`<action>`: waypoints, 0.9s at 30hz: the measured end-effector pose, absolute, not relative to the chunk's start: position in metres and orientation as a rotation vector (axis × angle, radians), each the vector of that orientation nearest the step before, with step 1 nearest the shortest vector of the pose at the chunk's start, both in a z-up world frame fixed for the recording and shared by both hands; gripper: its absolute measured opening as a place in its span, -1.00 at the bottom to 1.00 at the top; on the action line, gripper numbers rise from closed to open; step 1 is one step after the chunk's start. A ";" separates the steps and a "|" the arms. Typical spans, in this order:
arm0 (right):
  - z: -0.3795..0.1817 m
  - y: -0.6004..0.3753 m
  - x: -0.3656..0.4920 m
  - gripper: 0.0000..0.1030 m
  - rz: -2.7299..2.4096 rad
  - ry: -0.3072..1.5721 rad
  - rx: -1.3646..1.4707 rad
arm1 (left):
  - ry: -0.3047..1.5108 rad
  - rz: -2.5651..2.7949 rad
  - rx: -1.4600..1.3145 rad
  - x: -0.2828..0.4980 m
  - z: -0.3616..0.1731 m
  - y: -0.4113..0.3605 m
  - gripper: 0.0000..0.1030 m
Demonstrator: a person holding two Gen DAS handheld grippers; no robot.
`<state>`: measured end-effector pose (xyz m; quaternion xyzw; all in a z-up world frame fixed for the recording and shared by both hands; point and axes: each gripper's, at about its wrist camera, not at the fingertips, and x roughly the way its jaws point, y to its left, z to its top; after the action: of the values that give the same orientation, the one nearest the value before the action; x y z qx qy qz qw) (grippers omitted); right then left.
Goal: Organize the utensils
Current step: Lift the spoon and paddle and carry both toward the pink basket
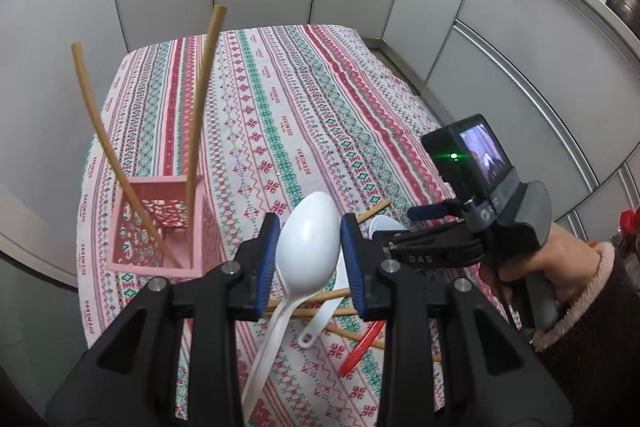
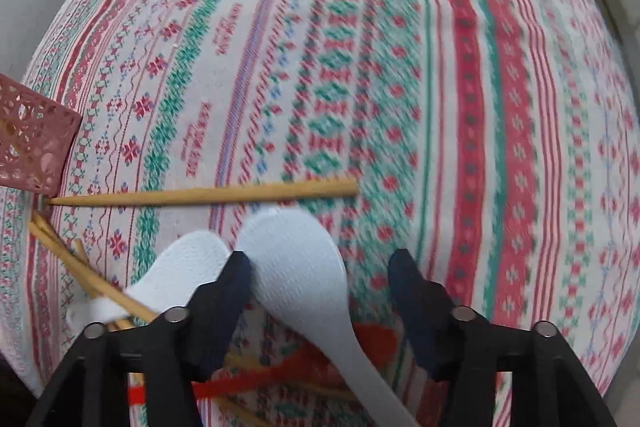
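Left tongs clenched on white spoon, pads on both sides of bowl, handle hanging down toward camera, spoon lifted off the cloth-covered counter. Likely step: carry spoon to pink basket at left & drop in. To do well: swing left, get handle tip over the basket mouth, tilt so handle goes in first, lower before letting go; mind the two chopsticks leaning out of it, easy to knock.

Right tongs released, jaws apart, low over pile: white paddle between the jaws, not gripped; second white piece, red utensil, loose chopstick on cloth nearby.

Basket: two chopsticks only, upright-ish, tips in near corners. Nothing else seen inside.
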<state>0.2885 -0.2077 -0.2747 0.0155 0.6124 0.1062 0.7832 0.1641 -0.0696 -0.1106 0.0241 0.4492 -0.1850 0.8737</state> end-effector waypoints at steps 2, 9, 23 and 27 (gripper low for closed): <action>-0.276 -0.198 0.289 0.21 0.212 1.313 -0.027 | 0.943 -0.384 0.047 0.163 -0.111 -0.064 -0.35; -0.270 -0.185 0.291 -0.49 0.202 1.302 -0.032 | 0.948 -0.367 0.035 0.161 -0.111 -0.049 -0.35; -0.219 -0.198 0.269 -0.95 0.241 1.189 0.077 | 0.899 -0.369 -0.010 0.152 -0.095 -0.036 -0.35; -0.203 -0.196 0.260 -0.96 0.224 1.135 0.068 | 0.864 -0.381 -0.046 0.150 -0.087 -0.032 -0.35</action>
<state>0.2595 -0.1963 -0.2034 0.0320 0.5364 0.1058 0.8367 0.1499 -0.0316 -0.0875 -0.0223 0.4160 -0.1836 0.8904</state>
